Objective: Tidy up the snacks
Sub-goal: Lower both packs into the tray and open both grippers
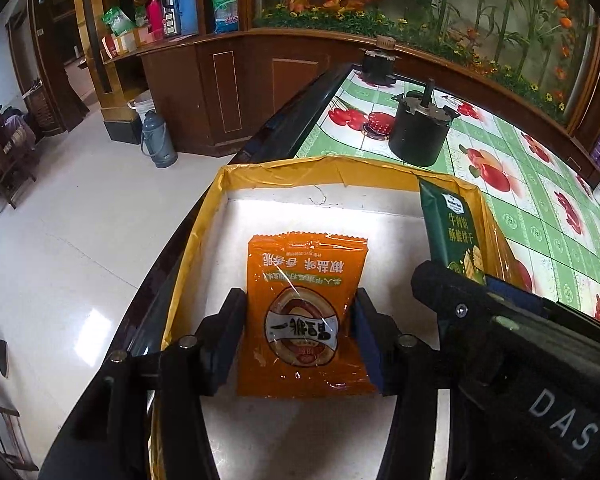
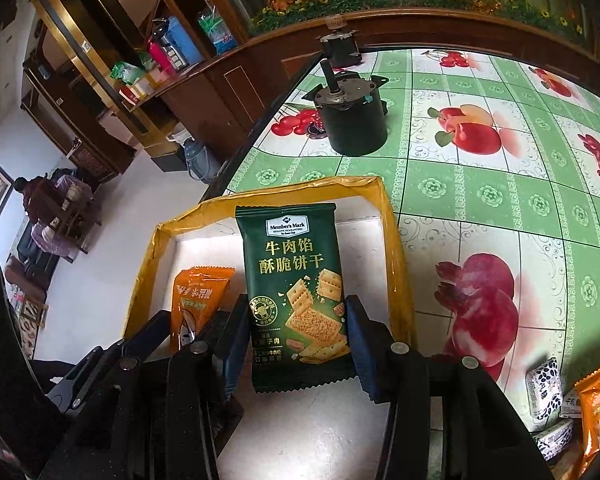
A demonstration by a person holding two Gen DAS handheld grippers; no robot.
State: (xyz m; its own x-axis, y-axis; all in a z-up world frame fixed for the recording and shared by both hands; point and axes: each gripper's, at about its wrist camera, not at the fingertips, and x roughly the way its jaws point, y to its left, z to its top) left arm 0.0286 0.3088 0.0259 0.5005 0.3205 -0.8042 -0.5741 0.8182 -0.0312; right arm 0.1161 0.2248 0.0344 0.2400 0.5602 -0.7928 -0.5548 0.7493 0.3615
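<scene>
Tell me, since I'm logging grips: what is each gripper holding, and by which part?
Left gripper holds the orange packet by its side edges, lower half. Right gripper holds the green packet the same way. Both are over the box.

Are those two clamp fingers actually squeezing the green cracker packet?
Touching. In the right wrist view, both pads of the right gripper press against the side edges of the green cracker packet, holding it upright over the yellow-rimmed box.
</scene>
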